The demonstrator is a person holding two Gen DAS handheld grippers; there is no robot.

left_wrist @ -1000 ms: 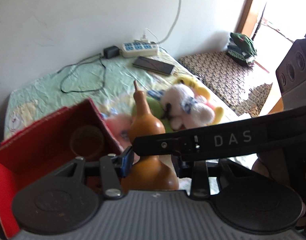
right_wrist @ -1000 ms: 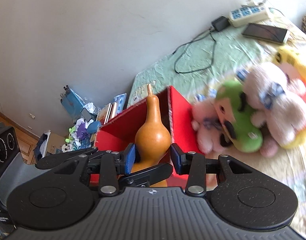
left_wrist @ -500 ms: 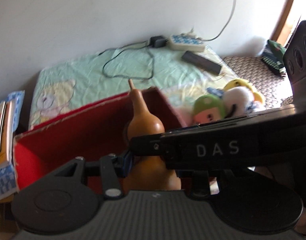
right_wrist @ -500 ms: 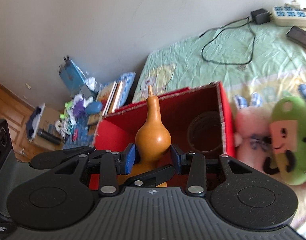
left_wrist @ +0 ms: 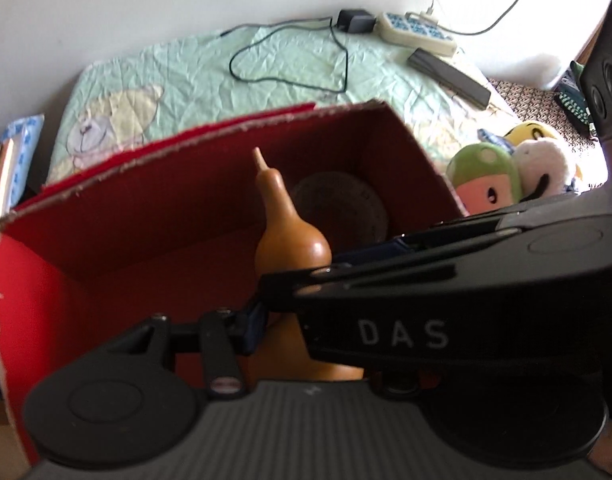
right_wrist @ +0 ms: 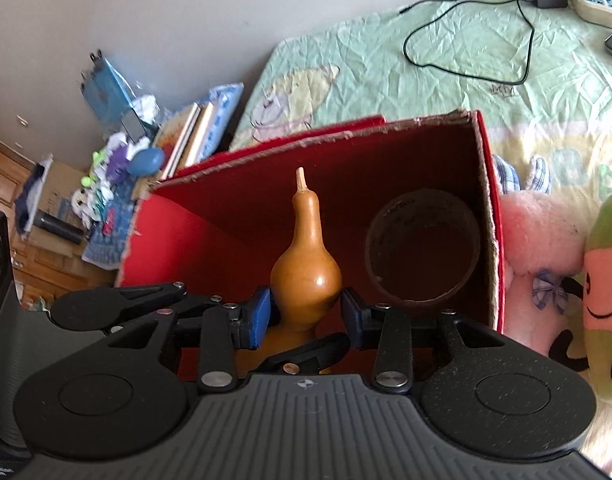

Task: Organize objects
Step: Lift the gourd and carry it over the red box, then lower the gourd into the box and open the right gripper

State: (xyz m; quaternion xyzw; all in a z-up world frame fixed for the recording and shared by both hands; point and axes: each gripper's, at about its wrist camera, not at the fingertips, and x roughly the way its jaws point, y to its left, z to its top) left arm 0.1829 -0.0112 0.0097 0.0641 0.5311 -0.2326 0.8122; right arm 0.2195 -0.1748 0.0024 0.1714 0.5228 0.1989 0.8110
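Note:
An orange-brown gourd (right_wrist: 306, 264) stands upright with its thin stem up, held by both grippers over the open red box (right_wrist: 345, 168). My right gripper (right_wrist: 306, 316) is shut on the gourd's waist, a blue pad pressing each side. My left gripper (left_wrist: 302, 340) is shut lower on the same gourd (left_wrist: 284, 232). Its left blue pad touches the gourd; the right gripper's black housing marked DAS (left_wrist: 405, 332) hides the other finger. The gourd's bottom bulb is mostly hidden. The red box (left_wrist: 146, 208) holds a brown tape roll (right_wrist: 421, 256) in its right corner.
Plush toys (right_wrist: 545, 260) lie against the box's right wall on the green bed sheet (right_wrist: 445, 92). Farther back are a black cable (left_wrist: 290, 76), a power strip (left_wrist: 413, 32) and a phone (left_wrist: 449, 76). Books (right_wrist: 190, 136) and clutter lie on the floor to the left.
Both grippers have carried the gourd leftward, away from the plush toys. It now stands lower, inside the red box's opening, and the tape roll shows beside it.

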